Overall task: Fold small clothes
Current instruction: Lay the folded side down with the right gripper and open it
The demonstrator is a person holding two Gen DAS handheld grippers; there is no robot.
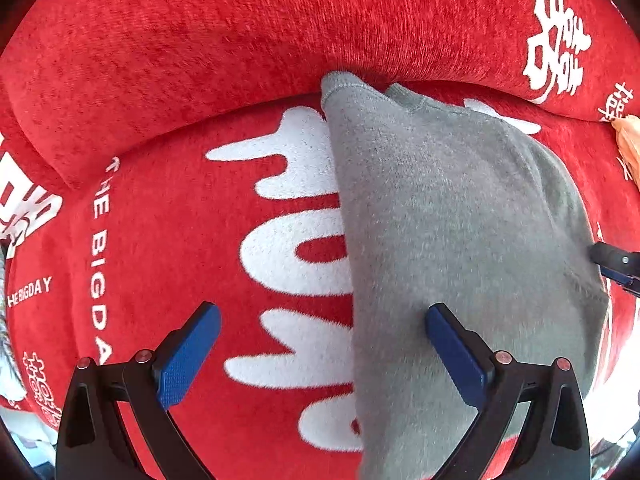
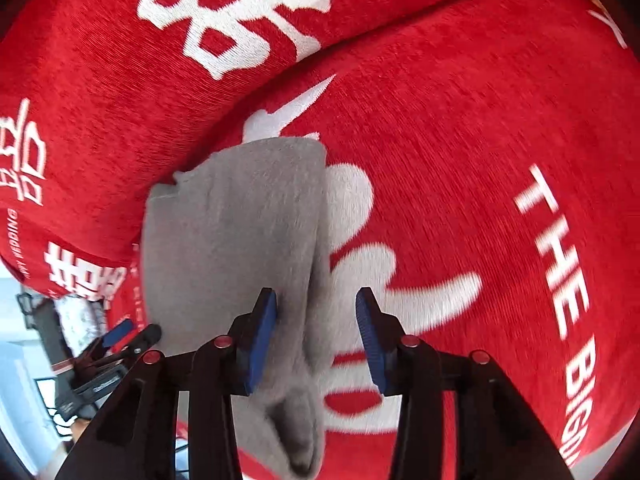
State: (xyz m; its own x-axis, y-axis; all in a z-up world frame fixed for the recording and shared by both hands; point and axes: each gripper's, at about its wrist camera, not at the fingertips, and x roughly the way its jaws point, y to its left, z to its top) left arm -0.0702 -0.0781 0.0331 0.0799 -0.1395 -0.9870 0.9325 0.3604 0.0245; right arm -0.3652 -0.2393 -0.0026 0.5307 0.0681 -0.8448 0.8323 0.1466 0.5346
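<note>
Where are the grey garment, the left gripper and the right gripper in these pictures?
grey garment (image 1: pixel 452 216): left wrist view, middle of its fabric.
left gripper (image 1: pixel 322 354): left wrist view, midway between its fingertips.
right gripper (image 2: pixel 316 340): right wrist view, midway between its fingertips.

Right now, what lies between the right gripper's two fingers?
In the right wrist view, a bunched edge of the gray garment lies between the right gripper's open fingers, over the red cover.
</note>
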